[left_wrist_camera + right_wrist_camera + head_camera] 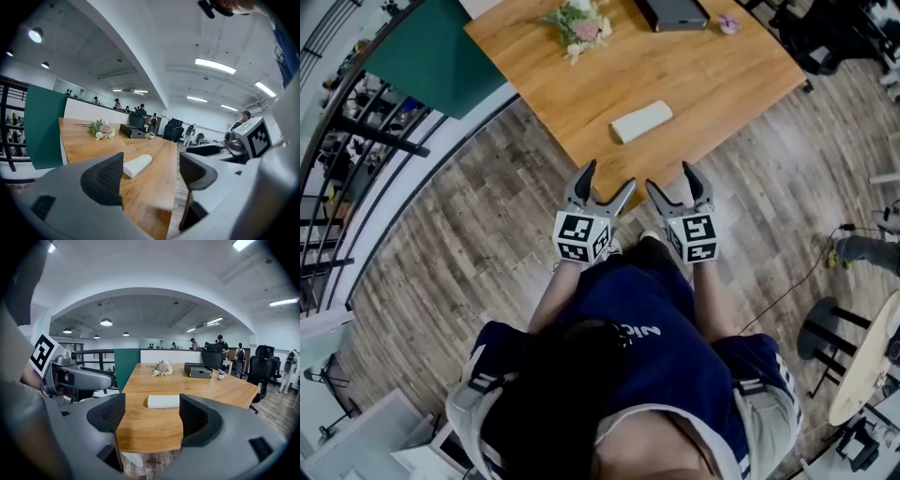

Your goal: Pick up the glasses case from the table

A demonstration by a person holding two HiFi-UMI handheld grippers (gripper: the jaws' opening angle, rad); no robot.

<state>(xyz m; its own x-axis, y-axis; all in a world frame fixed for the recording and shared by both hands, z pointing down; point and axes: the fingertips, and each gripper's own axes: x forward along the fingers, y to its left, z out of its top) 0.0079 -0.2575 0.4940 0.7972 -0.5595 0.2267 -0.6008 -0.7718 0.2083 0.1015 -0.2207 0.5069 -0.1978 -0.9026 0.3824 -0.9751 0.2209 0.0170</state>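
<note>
Item: a pale, rounded, oblong glasses case (641, 121) is lying flat on the wooden tabletop (712, 75) | Tools: I am holding my left tool (607, 176) and right tool (669, 176) wide apart, empty.

- The head view looks steeply down from above the person (647, 337). It takes in the left gripper (609, 176), the right gripper (669, 176), the floor (487, 206) and, beyond them, the near corner of the table (712, 75).
- The left gripper view sits low behind its own jaws, at about table-top height. It is close to the near table edge and faces along the table to the far side.
- The right gripper view sits likewise, just off the near corner, and faces across the table top.
- All three views share the table, the case (641, 121), the flowers (577, 23) and the black box (673, 13).
- Each gripper view catches the other gripper at its inner edge.
</note>
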